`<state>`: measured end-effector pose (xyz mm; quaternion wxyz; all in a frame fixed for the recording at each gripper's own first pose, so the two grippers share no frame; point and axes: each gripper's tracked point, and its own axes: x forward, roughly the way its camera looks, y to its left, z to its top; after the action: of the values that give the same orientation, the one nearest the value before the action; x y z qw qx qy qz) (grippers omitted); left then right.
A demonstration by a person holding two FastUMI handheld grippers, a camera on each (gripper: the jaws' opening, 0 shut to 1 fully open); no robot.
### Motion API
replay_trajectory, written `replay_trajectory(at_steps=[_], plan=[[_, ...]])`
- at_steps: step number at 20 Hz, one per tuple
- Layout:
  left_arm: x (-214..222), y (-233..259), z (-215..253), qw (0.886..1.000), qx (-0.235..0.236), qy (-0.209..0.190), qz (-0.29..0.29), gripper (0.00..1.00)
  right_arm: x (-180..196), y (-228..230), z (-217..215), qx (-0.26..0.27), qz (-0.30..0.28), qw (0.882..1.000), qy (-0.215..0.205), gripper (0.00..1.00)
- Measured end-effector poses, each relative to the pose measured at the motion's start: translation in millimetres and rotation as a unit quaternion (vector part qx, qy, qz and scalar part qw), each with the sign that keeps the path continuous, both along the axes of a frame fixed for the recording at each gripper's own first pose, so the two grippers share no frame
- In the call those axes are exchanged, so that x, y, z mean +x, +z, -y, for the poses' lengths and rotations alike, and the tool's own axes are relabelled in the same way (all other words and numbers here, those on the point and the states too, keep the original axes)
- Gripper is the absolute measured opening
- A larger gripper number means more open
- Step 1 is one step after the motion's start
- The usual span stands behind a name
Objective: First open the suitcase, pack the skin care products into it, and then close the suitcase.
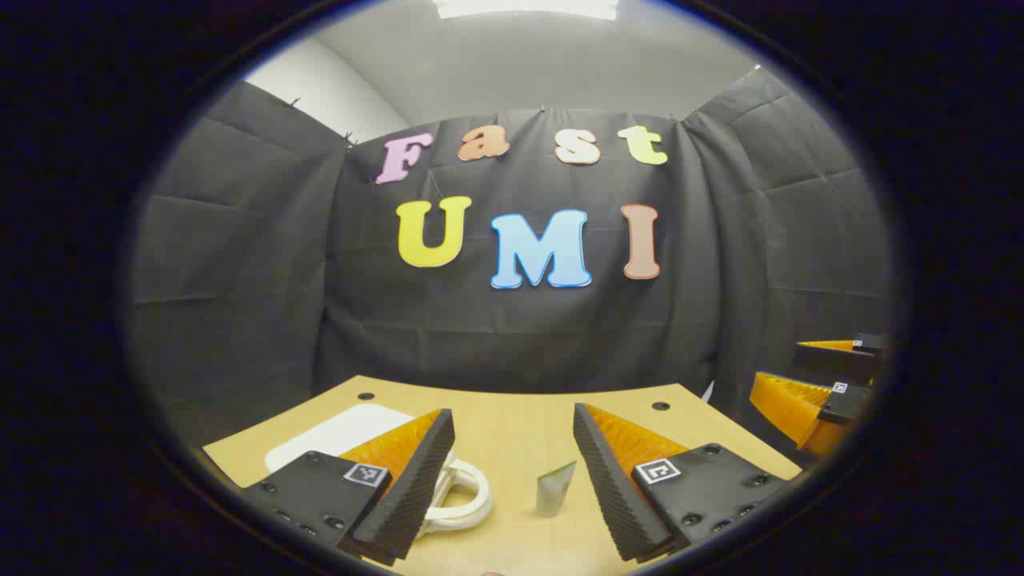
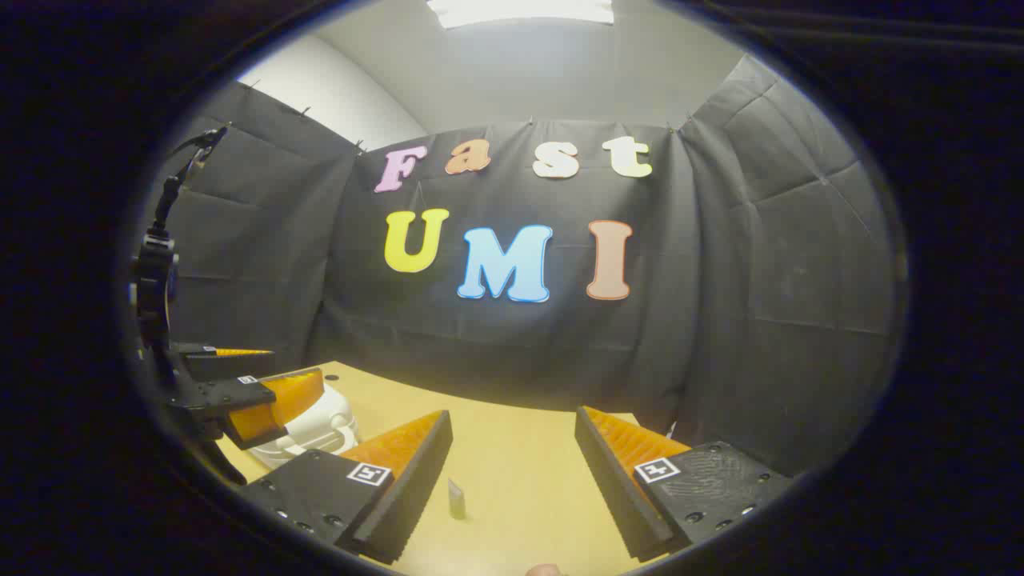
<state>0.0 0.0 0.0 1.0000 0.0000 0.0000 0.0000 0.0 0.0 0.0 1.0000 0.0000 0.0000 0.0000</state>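
Both my grippers are spread wide, nothing pinched. Between my left gripper (image 1: 514, 472) fingers stands the skin care tube (image 1: 555, 490) on the wooden table (image 1: 512, 420). The white suitcase (image 1: 340, 432) lies closed just past the left finger. Right gripper (image 2: 512, 472) hovers over the table too.
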Motion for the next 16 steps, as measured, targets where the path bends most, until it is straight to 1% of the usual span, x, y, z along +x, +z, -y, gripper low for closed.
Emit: replay_trajectory(at_steps=[1, 3, 7, 10, 12, 16], plan=[[2.5, 0.1, -1.1, 1.000, 0.009, -0.004, -0.001, 0.96, 2.1, -1.4, 2.0, -0.005, -0.002, 1.000, -0.010, 0.94], [2.6, 3.5, -0.7, 1.000, 0.018, -0.019, 0.006, 0.96, 5.2, 2.7, -5.6, -0.019, -0.001, 1.000, -0.013, 0.94], [6.6, 4.8, 7.0, 0.999, 0.008, -0.045, 0.004, 0.96, 10.7, 8.7, -16.9, -0.035, 0.000, 0.999, -0.028, 0.94], [3.2, -1.0, 9.3, 0.998, 0.002, -0.059, -0.011, 0.96, 11.6, 4.4, -35.2, -0.020, -0.012, 0.999, -0.024, 0.94], [0.5, -4.7, 13.8, 0.997, -0.007, -0.071, -0.024, 0.96, 13.0, -2.1, -39.9, -0.008, -0.026, 0.999, -0.025, 0.94], [0.6, -4.4, 14.8, 0.997, -0.014, -0.076, -0.026, 0.96, 12.6, -5.7, -39.8, 0.013, -0.040, 0.998, -0.043, 0.94]])
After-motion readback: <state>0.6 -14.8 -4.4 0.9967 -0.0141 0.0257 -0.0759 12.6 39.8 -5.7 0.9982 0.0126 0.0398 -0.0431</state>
